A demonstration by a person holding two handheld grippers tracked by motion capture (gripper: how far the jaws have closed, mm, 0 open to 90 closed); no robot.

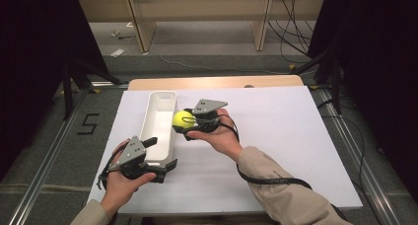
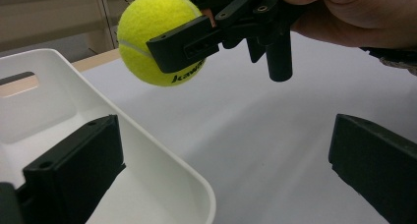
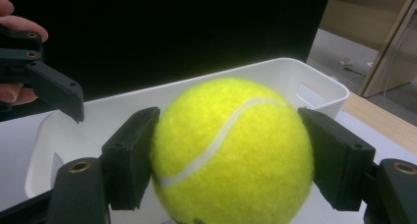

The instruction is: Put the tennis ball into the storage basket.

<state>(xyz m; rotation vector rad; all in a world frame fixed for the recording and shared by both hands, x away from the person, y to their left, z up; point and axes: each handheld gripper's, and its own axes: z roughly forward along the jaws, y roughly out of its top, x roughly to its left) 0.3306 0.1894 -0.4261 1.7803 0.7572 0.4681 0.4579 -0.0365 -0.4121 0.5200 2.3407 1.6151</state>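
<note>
Yellow felt tennis ball [image 3: 231, 150] sits squarely between the jaws of the right gripper [image 1: 190, 120], one black pad pressed on each flank, white seam curving across the face toward the camera. Clamped firm, ball clear of any surface. Seen from the left gripper view, the ball [image 2: 157, 37] hangs in the air ahead of and above the left jaws, with black lettering on its underside and one right-gripper jaw across its front.

Beyond the ball, past the right jaw tips, lies the white plastic bin [image 3: 314, 81], oblong, with a handle slot cut into the far end wall. In the high view the ball [image 1: 183, 119] is level with the bin's right-hand rim [image 1: 173, 111], about at the wall's edge; I can't tell whether it's over the inside or just outside it.

Left gripper [image 1: 160, 153] is at the near end of the bin, jaws wide apart, gripping nothing. One jaw sits inside the bin [image 2: 162, 165], the other outside over the white tabletop [image 2: 275, 135], so the near corner wall runs between them. Can't tell whether either pad touches the wall.

Both hands come in from the near table edge, a cable trailing from each gripper.
</note>
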